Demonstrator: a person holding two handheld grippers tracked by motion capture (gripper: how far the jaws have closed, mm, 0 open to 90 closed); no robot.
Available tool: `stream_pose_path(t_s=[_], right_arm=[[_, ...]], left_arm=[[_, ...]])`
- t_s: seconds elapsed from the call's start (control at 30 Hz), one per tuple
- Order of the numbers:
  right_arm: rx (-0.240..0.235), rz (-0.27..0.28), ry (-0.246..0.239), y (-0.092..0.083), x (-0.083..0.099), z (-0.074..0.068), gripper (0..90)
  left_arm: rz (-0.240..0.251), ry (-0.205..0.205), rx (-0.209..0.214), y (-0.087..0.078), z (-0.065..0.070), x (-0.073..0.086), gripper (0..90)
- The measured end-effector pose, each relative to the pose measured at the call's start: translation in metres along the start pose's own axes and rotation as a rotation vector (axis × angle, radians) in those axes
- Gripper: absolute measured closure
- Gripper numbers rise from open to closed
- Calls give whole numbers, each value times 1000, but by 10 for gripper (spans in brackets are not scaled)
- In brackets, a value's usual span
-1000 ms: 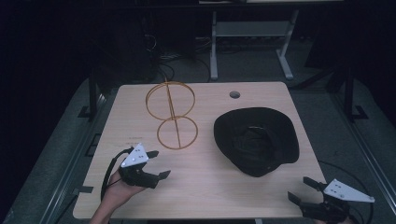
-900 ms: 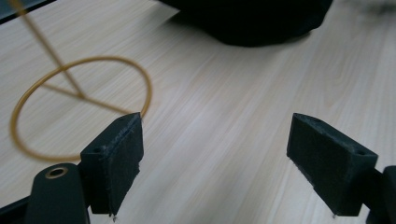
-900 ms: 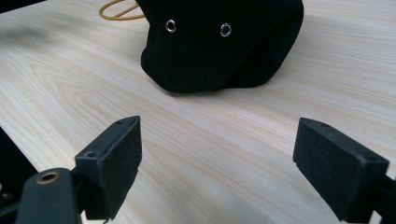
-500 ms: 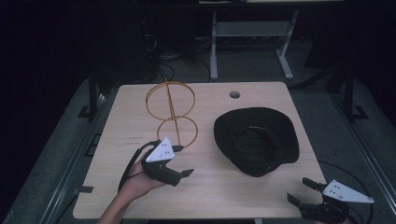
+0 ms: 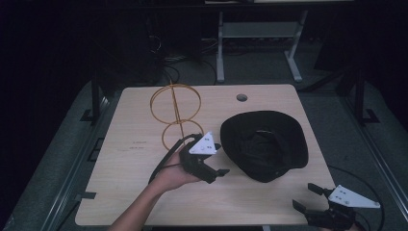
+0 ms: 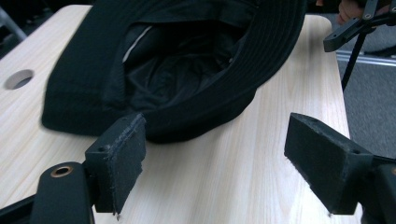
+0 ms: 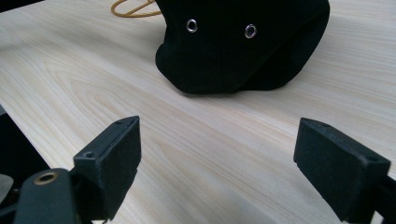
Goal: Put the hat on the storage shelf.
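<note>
A black bucket hat (image 5: 263, 144) lies upside down on the right half of the wooden table (image 5: 130, 154). Its brim and dark lining take up the top of the left gripper view (image 6: 187, 60). My left gripper (image 5: 216, 159) hovers just left of the hat's brim, open, with nothing between its pads (image 6: 122, 158). My right gripper (image 5: 308, 198) stands open off the table's front right corner, pointing at the hat (image 7: 243, 46), whose crown shows two metal eyelets. A gold wire stand (image 5: 174, 113) of two rings on a post rises left of the hat.
A round cable hole (image 5: 242, 97) sits near the table's far edge. A metal frame (image 5: 255, 43) stands on the floor behind the table. Bare wood stretches along the left side and the front edge.
My left gripper has travelled right and slightly away from me, from the table's left front area to just beside the hat's brim. The right gripper has stayed put.
</note>
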State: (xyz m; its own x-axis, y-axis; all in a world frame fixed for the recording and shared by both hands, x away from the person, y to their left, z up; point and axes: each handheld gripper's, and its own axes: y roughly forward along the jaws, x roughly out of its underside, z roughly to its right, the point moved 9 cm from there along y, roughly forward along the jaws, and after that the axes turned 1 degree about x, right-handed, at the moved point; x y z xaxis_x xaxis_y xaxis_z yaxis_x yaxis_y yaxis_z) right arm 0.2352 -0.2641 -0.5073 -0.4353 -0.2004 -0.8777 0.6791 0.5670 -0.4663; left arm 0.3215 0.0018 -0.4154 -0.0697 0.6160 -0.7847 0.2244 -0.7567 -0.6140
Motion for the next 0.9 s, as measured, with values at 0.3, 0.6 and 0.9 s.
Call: stream_pose_path(t_s=[0.3, 0.6, 0.9], right_arm=[[0, 12, 9, -2, -1, 1, 145], [-10, 14, 6, 0, -2, -2, 145], [-13, 20, 8, 1, -3, -1, 145]], left_arm=[[-52, 69, 25, 32, 3, -18, 222], [-174, 146, 69, 57, 11, -7, 264], [-174, 186, 16, 63, 5, -5, 529]])
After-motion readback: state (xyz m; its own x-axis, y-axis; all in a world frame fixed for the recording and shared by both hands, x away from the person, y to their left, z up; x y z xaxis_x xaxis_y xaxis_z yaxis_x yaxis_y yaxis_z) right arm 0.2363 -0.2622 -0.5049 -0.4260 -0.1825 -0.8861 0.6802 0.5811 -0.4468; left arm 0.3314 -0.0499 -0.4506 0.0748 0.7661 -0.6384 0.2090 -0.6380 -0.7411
